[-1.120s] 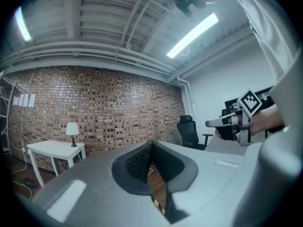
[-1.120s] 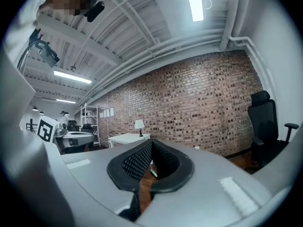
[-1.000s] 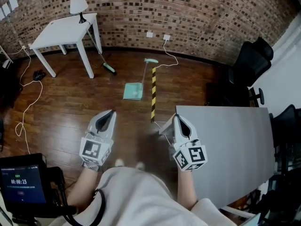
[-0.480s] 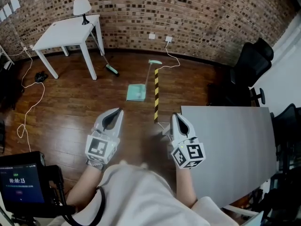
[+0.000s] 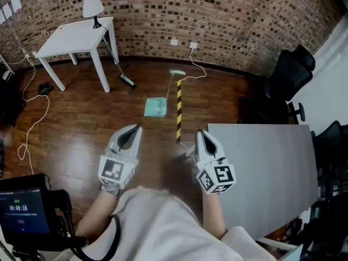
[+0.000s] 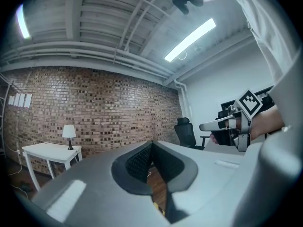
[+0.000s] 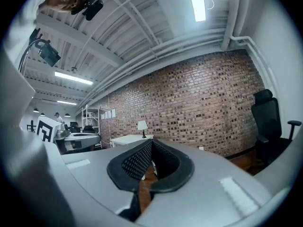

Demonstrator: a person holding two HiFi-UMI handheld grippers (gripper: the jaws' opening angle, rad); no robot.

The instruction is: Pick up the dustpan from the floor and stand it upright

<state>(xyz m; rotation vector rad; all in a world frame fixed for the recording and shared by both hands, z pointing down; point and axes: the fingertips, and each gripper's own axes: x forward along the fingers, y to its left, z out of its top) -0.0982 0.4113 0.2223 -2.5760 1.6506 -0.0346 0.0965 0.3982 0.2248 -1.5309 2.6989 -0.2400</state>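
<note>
Nearest, the person is holding both grippers out over the wooden floor (image 5: 70,140). The left gripper (image 5: 132,129) is showing its jaws pressed tip to tip with nothing between them, and the right gripper (image 5: 202,135) is doing the same, just beside the near left corner of a grey table (image 5: 261,167). Both are pointing ahead, level, not down at the floor.

A little farther on, a yellow-and-black striped strip (image 5: 178,110) is running away from the person. Just left of it the green dustpan (image 5: 155,106) is sitting on the floor, well apart from both grippers. Its pan is facing up, and its thin handle is running toward the far right, ending in a green grip (image 5: 176,72). It is looking laid down rather than stood up, though this steep angle is not settling that fully.

Beyond, a broom (image 5: 126,79) is leaning at a white table (image 5: 76,34) before the brick wall (image 5: 217,15).

In my judgement the approach is the step in hand. If the dustpan is indeed lying down, the next move is calling for getting close, lowering a gripper, spreading its jaws, and closing on the slim handle.
</note>
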